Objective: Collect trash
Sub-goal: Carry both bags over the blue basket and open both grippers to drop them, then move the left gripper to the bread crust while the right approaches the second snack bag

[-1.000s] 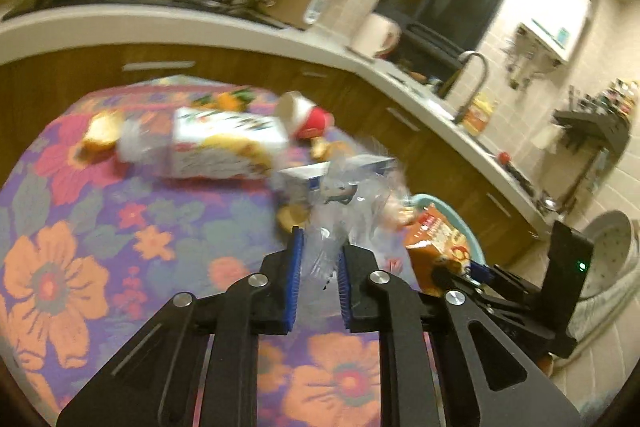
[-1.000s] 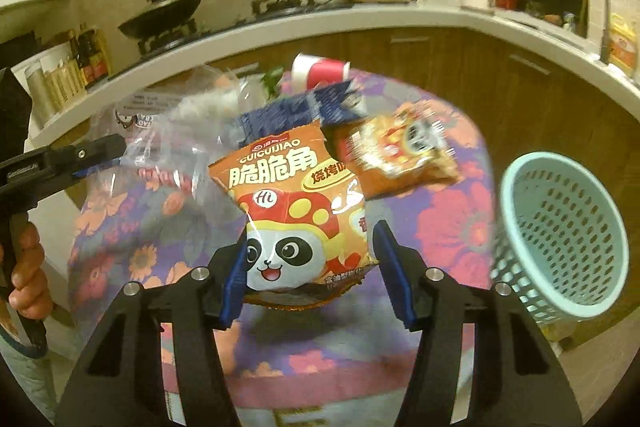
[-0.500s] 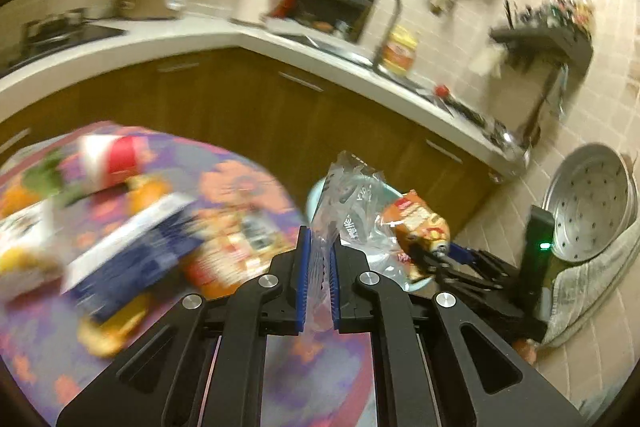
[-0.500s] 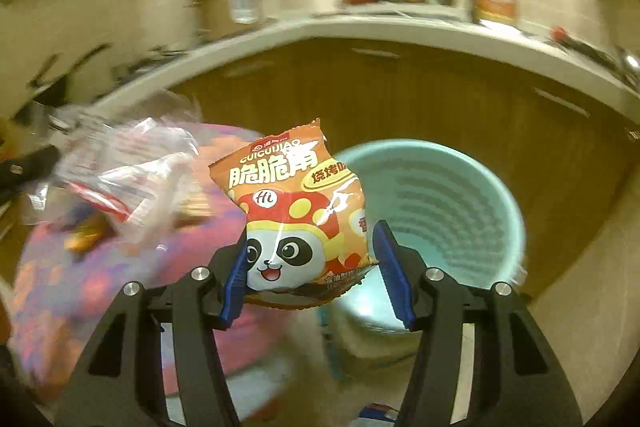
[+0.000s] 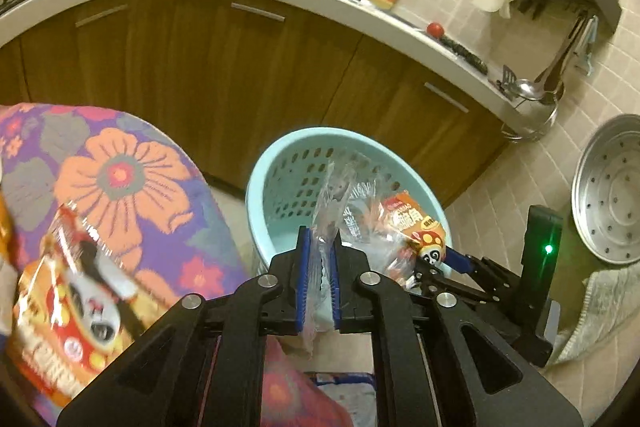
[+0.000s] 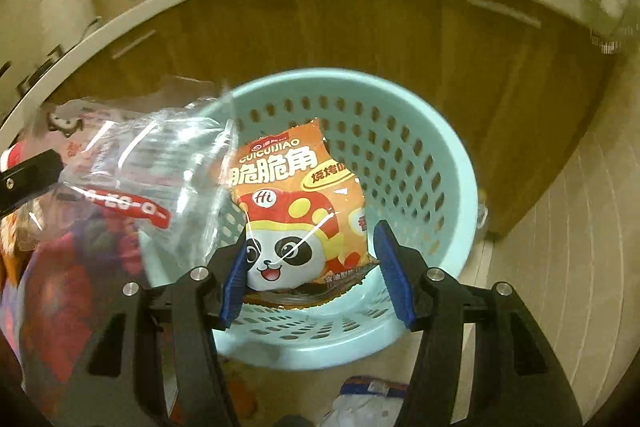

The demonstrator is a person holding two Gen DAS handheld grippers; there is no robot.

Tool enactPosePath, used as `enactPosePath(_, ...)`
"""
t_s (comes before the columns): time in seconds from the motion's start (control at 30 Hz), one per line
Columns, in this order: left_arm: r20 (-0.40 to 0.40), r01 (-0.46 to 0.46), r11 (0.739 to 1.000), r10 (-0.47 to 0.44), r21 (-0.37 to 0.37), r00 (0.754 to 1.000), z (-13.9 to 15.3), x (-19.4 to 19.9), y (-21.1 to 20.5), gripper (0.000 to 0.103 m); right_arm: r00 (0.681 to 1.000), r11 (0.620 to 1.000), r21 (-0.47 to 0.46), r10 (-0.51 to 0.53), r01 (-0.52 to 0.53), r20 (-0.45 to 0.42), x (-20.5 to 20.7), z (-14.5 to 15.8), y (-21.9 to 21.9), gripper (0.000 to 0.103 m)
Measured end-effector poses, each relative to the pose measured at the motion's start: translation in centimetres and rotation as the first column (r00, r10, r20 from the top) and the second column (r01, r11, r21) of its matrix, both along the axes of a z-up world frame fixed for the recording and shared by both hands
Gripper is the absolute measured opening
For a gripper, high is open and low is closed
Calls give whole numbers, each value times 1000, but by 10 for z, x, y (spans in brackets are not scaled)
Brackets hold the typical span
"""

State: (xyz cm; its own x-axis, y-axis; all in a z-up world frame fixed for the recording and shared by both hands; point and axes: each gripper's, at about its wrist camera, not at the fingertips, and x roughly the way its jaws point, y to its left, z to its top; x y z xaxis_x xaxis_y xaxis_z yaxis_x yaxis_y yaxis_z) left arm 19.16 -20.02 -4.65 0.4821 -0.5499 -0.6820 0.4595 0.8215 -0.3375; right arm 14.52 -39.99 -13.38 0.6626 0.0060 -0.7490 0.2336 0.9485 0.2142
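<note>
A light blue perforated basket (image 6: 440,171) stands on the floor below both grippers; it also shows in the left wrist view (image 5: 288,171). My right gripper (image 6: 316,271) is shut on an orange panda snack bag (image 6: 296,203) and holds it over the basket's mouth. My left gripper (image 5: 319,283) is shut on a crumpled clear plastic bag (image 5: 336,195), held above the basket's near rim; the clear bag also shows in the right wrist view (image 6: 152,163). The snack bag (image 5: 416,227) and right gripper appear at the right of the left wrist view.
A table with a floral cloth (image 5: 120,179) is at the left, with an orange snack wrapper (image 5: 68,307) near its edge. Wooden cabinets (image 5: 240,67) stand behind the basket. A blue-and-white wrapper (image 6: 368,403) lies on the tiled floor in front of the basket.
Both grippers swung from over the table to above the blue basket, carrying the clear bag and the snack bag. The basket now fills the middle of both views.
</note>
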Motion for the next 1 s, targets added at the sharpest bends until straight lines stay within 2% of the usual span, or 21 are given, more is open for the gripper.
enactPosePath(0.03,-13,3,1000,-3,4,1000,-3,3,-1,18,1000,1000,4,-8,8,-13,0,-4,-3,60)
enactPosePath(0.07,-23,2,1000,-2,6,1000,-5,3,-2,33,1000,1000,18,-6,6,-25,1,-8,-6,65)
enactPosePath(0.1,-25,4,1000,-4,1,1000,-6,2,-2,41,999,999,34,4,-3,-34,1,-11,-9,66)
enactPosePath(0.2,2,20,1000,-20,2,1000,-2,-4,1,42,999,1000,29,4,-3,-39,-3,-11,-10,71)
enactPosePath(0.43,58,17,999,-14,-38,998,32,-32,26,45,1000,999,49,0,0,-7,-19,7,-9,71)
enactPosePath(0.6,149,-16,998,25,-67,989,65,-69,59,57,997,999,28,43,-45,65,-37,35,9,71)
enactPosePath(0.73,218,-64,992,85,-105,972,91,-103,97,65,985,994,-8,108,-108,133,-49,61,37,73)
enactPosePath(0.83,268,-129,985,156,-115,951,106,-129,134,69,968,985,-23,172,-171,185,-56,79,63,75)
enactPosePath(1.0,315,-249,961,275,-123,908,118,-167,199,74,919,956,-64,294,-287,263,-69,101,112,84)
